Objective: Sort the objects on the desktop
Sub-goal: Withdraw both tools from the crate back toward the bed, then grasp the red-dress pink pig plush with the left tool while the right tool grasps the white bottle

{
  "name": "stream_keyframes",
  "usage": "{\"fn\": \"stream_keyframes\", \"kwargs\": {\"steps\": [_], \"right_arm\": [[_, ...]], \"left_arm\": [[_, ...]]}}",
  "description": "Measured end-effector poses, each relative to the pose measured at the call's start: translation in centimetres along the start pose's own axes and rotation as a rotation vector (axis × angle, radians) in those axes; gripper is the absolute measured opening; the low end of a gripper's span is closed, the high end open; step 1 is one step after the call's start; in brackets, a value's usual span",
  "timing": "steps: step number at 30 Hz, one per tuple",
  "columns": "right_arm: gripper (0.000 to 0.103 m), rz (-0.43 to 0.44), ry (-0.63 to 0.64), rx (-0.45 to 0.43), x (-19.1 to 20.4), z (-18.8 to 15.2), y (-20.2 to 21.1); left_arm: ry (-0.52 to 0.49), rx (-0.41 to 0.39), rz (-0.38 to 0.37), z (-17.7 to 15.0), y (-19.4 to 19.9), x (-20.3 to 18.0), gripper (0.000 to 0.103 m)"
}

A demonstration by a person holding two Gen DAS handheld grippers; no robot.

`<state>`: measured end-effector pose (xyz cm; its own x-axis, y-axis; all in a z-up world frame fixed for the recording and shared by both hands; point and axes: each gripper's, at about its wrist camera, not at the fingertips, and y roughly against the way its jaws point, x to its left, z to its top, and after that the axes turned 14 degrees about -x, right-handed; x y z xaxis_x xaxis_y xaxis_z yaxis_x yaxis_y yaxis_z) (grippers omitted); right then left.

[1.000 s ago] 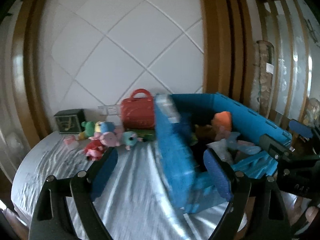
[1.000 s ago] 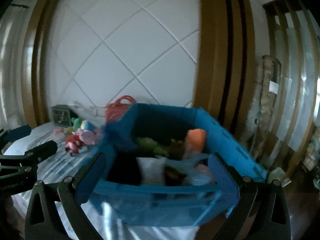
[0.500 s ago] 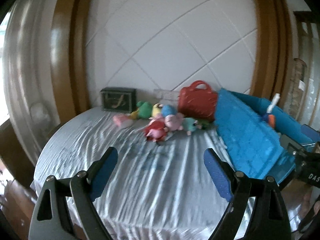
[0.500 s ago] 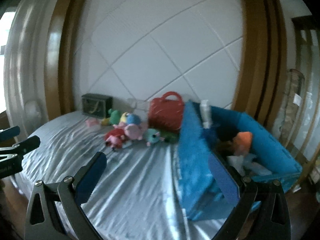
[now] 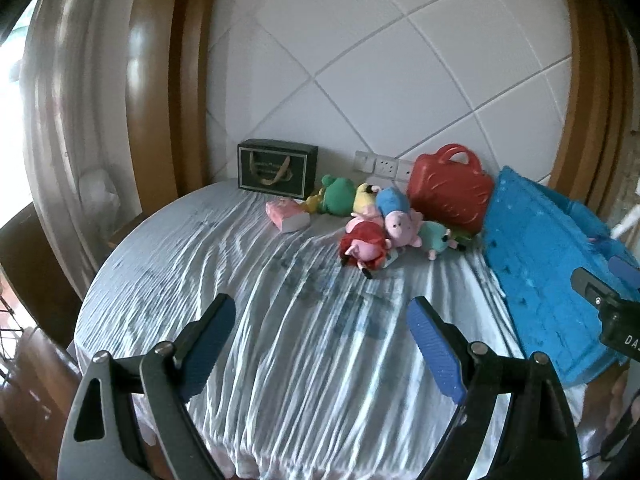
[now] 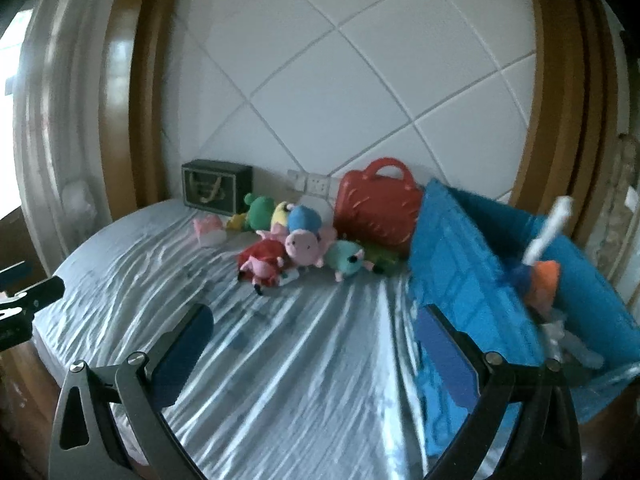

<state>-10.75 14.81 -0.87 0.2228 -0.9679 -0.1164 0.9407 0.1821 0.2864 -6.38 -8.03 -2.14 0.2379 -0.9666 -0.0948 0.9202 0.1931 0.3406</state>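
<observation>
rippled grey cloth covers round table; soft plush toys, about six, cluster at wall beside one hard red case, one blue perforated crate. left gripper, right gripper: both released, empty.

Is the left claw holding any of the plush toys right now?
No: the left claw stands open over bare wrinkled tablecloth, with the red-dressed pig plush toy lying well beyond its fingertips.
</observation>
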Motion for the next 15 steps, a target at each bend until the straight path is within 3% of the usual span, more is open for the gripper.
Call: {"fn": "stream_keyframes", "kwargs": {"steps": [7, 15], "right_arm": [[0.103, 0.019, -0.039, 0.079, -2.7, -0.8, -9.7], [0.103, 0.027, -0.108, 0.232, -5.1, -3.2, -20.7]], "left_arm": [[-0.032, 0.098, 0.004, 0.5, -10.8, -2.2, 0.088], [-0.05, 0.245, 0.005, -0.7, -21.0, -3.6, 0.088]]}}
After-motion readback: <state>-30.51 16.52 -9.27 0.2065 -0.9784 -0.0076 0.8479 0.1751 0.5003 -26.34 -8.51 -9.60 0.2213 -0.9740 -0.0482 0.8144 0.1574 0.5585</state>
